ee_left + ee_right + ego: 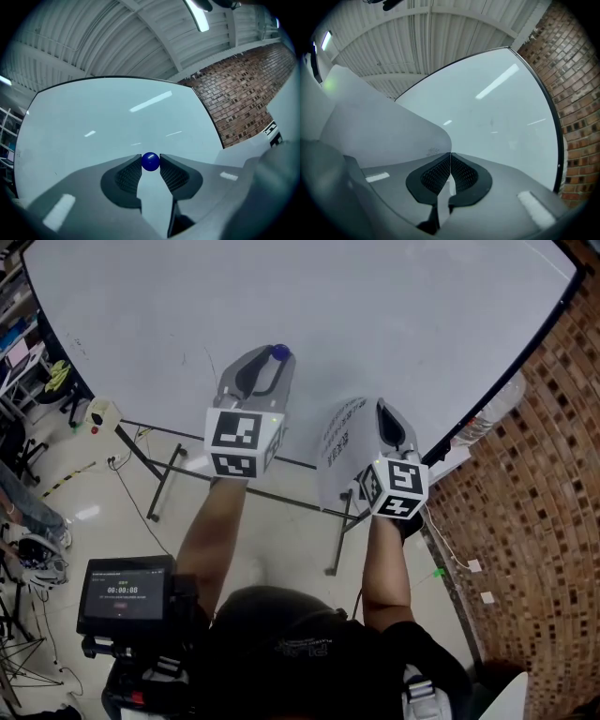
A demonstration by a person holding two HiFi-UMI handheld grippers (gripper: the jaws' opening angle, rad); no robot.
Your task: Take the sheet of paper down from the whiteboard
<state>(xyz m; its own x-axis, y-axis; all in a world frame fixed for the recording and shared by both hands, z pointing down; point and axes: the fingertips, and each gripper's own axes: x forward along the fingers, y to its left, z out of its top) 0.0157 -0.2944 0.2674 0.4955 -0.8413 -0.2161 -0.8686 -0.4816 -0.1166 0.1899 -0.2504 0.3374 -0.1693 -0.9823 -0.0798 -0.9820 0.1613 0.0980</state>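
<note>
The whiteboard [328, 306] fills the top of the head view. My left gripper [273, 356] is shut on a small blue ball magnet [279, 352], held just in front of the board. The left gripper view shows the magnet [150, 161] pinched between the two tips. My right gripper [382, 409] is shut on the edge of a white printed sheet of paper [342, 442], which curls away to the left of the jaws. In the right gripper view the sheet [384, 122] bends off to the left, its edge clamped between the pads [440, 173].
A brick wall [544, 474] runs along the right side. The board's metal stand legs [159, 474] reach over the floor below it. A small screen device [122, 594] sits at the lower left. Chairs and clutter [28, 381] stand at the far left.
</note>
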